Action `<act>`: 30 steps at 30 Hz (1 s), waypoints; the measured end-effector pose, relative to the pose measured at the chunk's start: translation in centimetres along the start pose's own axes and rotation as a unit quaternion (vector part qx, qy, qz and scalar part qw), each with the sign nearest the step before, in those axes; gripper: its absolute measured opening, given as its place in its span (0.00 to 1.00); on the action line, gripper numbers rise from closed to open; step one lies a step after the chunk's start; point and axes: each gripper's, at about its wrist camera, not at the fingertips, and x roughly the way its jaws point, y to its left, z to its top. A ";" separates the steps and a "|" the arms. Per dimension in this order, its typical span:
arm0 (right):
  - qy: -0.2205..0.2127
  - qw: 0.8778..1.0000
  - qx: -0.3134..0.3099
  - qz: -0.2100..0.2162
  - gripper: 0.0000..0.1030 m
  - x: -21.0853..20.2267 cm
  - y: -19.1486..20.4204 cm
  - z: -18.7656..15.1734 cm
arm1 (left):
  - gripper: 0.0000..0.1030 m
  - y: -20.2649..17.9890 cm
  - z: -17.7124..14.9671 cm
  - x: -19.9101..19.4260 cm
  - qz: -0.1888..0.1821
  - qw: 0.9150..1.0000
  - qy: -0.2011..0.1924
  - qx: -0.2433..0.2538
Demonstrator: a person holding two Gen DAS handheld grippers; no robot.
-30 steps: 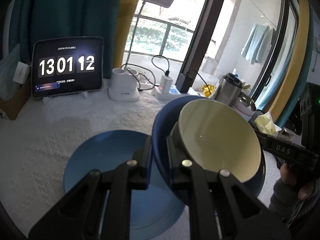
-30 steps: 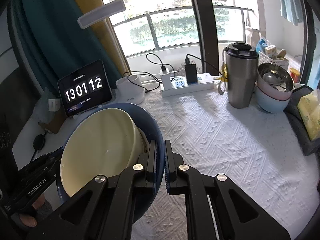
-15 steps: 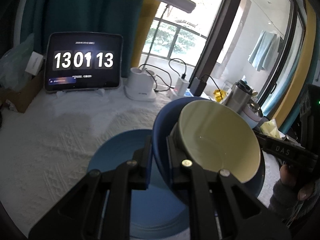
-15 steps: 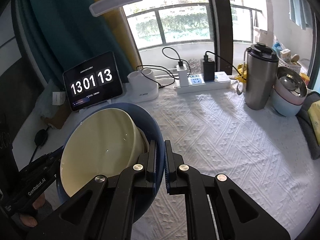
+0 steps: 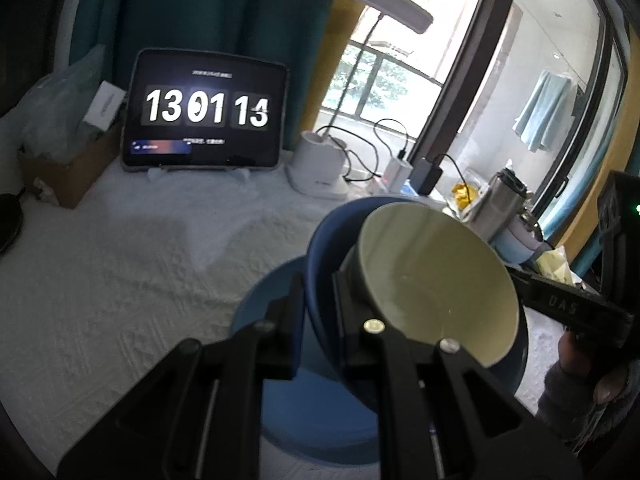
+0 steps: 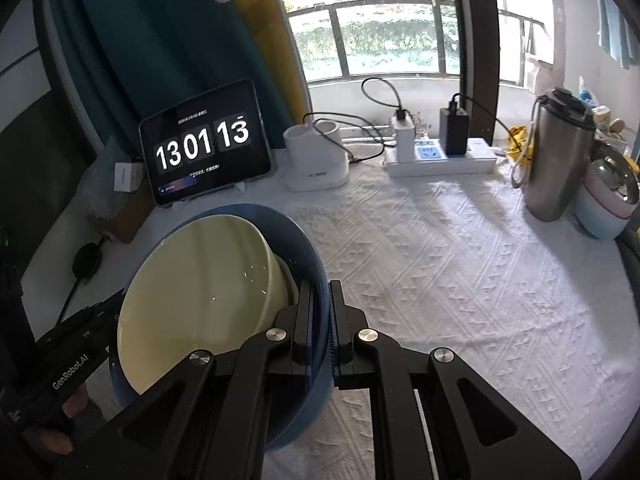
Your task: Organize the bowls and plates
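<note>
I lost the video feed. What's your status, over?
Both tongs, left and right, shut on the blue bowl rim, opposite sides. Cream bowl nested inside. Blue plate below on the cloth. Nothing in the way.

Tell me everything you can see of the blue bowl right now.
The blue bowl looks like glossy glazed ceramic, deep and round. It is tilted in the air above a blue plate. A cream bowl sits nested inside it. The left tongs and the right tongs each pinch its rim on opposite sides.
</note>
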 end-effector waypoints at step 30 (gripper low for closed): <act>0.023 1.000 -0.002 0.008 0.10 3.5 2.2 0.5 | 0.13 3.0 0.0 1.1 0.011 1.000 0.015 -0.018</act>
